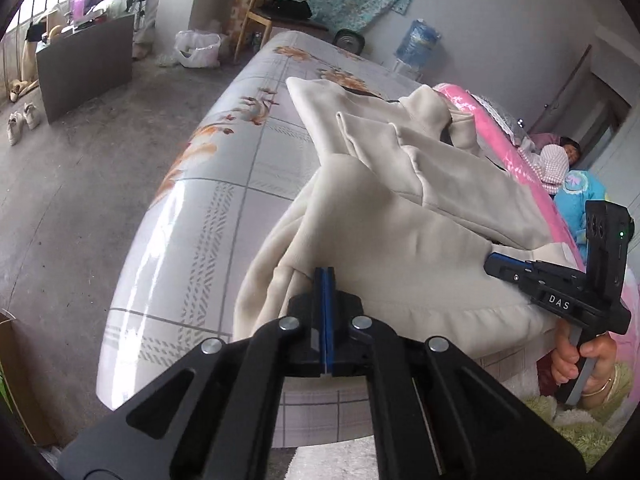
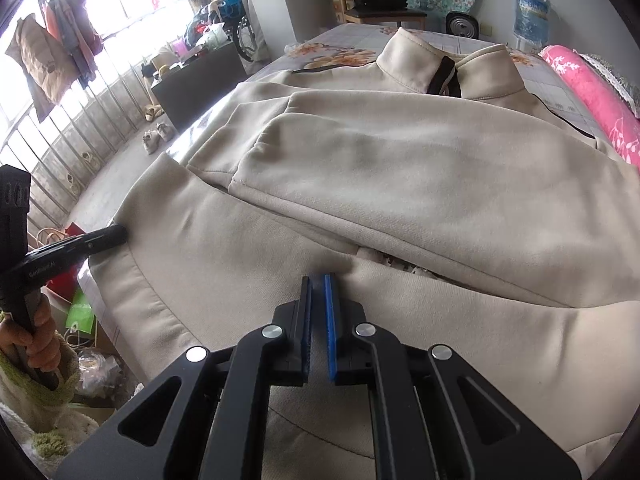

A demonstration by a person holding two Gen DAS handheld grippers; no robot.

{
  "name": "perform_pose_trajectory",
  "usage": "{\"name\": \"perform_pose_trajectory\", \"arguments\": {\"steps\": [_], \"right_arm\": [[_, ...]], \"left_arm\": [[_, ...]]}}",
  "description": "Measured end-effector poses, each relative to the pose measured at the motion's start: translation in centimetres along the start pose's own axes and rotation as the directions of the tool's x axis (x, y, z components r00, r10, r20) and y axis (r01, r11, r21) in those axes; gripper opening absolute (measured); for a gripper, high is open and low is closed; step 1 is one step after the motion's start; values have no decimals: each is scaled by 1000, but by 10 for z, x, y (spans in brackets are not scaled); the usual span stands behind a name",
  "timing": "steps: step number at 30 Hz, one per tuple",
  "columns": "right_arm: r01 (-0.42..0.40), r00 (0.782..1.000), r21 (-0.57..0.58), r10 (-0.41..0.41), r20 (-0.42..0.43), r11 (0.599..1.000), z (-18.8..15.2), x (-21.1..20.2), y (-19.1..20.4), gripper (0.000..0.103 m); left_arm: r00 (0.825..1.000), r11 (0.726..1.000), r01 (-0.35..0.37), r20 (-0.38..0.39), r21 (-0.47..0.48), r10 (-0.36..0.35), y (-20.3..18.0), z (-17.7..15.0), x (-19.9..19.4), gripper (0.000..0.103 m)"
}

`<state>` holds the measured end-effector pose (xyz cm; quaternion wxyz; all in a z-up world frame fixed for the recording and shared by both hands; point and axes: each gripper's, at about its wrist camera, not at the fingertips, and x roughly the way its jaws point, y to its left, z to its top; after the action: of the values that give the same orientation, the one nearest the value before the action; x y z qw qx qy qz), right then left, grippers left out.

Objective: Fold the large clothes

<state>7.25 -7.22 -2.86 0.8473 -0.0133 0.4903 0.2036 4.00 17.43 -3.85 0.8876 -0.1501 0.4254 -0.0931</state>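
Observation:
A large cream jacket [image 1: 400, 220] [image 2: 400, 160] lies spread on a bed [image 1: 240, 160] with a floral sheet. Its collar points to the far end and both sleeves are folded across the chest. My left gripper [image 1: 325, 270] is shut, its tips pinching the bunched hem at the jacket's left edge. In the right wrist view the left gripper [image 2: 120, 233] meets that hem corner. My right gripper [image 2: 318, 278] is shut on the hem further right, with cream cloth showing between its pads. The right gripper [image 1: 490, 266] rests on the hem in the left wrist view, with a hand [image 1: 580, 360] on its handle.
A rolled pink blanket [image 1: 512, 152] [image 2: 592, 92] runs along the bed's right side, and a person [image 1: 556, 156] lies beyond it. A wooden chair [image 1: 276, 12], a water bottle [image 1: 418, 42] and a dark cabinet [image 1: 86, 64] stand on the grey floor past the bed.

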Motion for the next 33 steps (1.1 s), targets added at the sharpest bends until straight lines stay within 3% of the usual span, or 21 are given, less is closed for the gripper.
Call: {"name": "perform_pose_trajectory", "arguments": {"steps": [2,3,6,8,12,20,24,25,27,31,33], "right_arm": [[-8,1000,3,8,2,1000,0,-1,-2,6],[-14,1000,7,14,2,1000,0,-1,-3,6],[-39,999,23,39,0,999,0,-1,-7,6],[-57,998,36,57,-3,998,1,0,-10,6],[-96,995,61,97,-7,993,2,0,-15,6],[-117,993,38,117,13,992,-9,-32,-15,8],[-81,997,21,80,8,997,-31,-59,-22,9],[-62,998,16,62,6,998,-37,-63,-25,11],[6,1000,19,-5,-11,1000,-47,-60,-31,37],[-12,1000,65,14,-22,998,-51,-57,-44,40],[26,1000,82,-26,3,996,-49,-70,-53,40]], "left_arm": [[999,999,-11,34,34,10,-12,2,-6,9],[998,998,17,53,67,-21,-25,4,-8,15],[986,978,160,33,131,-165,-57,4,-5,18],[969,951,247,-39,186,-244,-89,-5,8,18],[966,934,249,-133,258,-221,-121,-21,44,18],[967,944,243,-130,222,-218,-116,-22,58,11],[968,945,240,-127,222,-216,-117,-22,58,11],[968,945,242,-128,221,-217,-114,-23,55,10],[968,945,241,-131,220,-216,-114,-22,54,10],[968,946,238,-135,220,-213,-114,-23,54,10],[969,947,234,-135,221,-208,-114,-22,55,9]]}}
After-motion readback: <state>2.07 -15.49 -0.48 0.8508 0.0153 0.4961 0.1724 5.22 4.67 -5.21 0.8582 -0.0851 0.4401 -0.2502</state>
